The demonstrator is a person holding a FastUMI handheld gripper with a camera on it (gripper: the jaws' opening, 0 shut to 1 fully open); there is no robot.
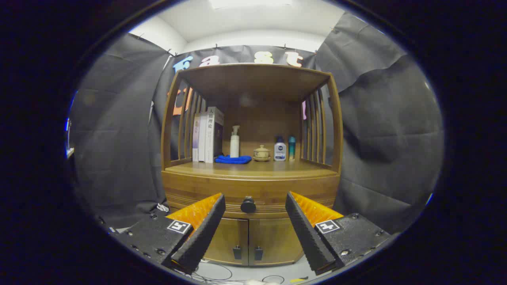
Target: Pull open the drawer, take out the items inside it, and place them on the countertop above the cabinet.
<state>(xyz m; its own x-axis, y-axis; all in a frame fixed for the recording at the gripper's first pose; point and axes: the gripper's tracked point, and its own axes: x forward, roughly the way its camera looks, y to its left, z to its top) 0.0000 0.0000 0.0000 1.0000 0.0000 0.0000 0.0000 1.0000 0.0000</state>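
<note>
Gripper (253,206): fingers spread, empty, lined up either side of the drawer knob (248,204) ahead. Drawer (222,190) closed; countertop (253,168) awaits its contents.

Cabinet (253,186): warm mid-brown wood, grain showing on the countertop (253,169); side rails the same brown. Drawer (222,194) front matches, with fine horizontal grooves. Knob (248,204): black. Lower doors (247,241): same brown, two small dark pulls.

On the countertop:
- books (206,136): one pale lilac spine, one white, one white with a dark cover
- cloth (233,159): bright blue
- pump bottle (235,143): white
- lidded cup (261,152): beige
- short bottle (280,149): white body, dark blue cap and label
- slim bottle (292,147): teal

Gripper (255,206), its fingers spread apart either side of the knob: each body carries a black-and-white square marker.

Wall cloth: dark grey. Ceiling: white. Floor: pale grey, black cables.
</note>
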